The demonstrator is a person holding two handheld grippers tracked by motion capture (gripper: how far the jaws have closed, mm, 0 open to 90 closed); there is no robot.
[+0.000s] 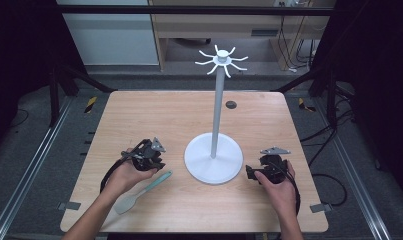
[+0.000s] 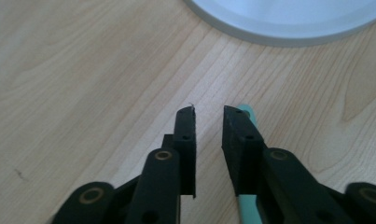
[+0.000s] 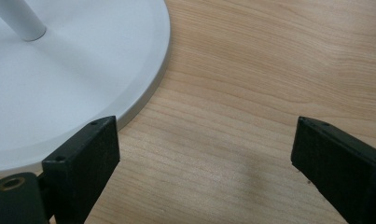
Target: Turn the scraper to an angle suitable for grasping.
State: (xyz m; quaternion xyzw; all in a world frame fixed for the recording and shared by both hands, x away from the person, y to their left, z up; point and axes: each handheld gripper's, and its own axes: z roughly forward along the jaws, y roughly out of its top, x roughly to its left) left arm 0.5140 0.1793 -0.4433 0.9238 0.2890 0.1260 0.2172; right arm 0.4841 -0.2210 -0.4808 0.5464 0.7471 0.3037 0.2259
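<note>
A mint-green spatula [image 1: 139, 192] lies flat on the wooden table [image 1: 154, 115], its handle end pointing toward the white hook stand [image 1: 218, 110]. My left gripper [image 1: 158, 164] hovers low over that handle end. In the left gripper view its jaws [image 2: 209, 112] stand a narrow gap apart with bare wood between them, and the spatula handle [image 2: 245, 113] runs underneath the right-hand jaw. My right gripper [image 1: 250, 171] rests just right of the stand's round base [image 1: 204, 167]. Its jaws [image 3: 206, 126] are wide open over bare wood, one finger overlapping the base's rim [image 3: 148, 93].
The stand's tall pole carries a ring of white hooks [image 1: 222, 60] high above the table's middle. A small dark grommet [image 1: 231, 104] sits in the tabletop behind it. Black frame rails border the table on both sides.
</note>
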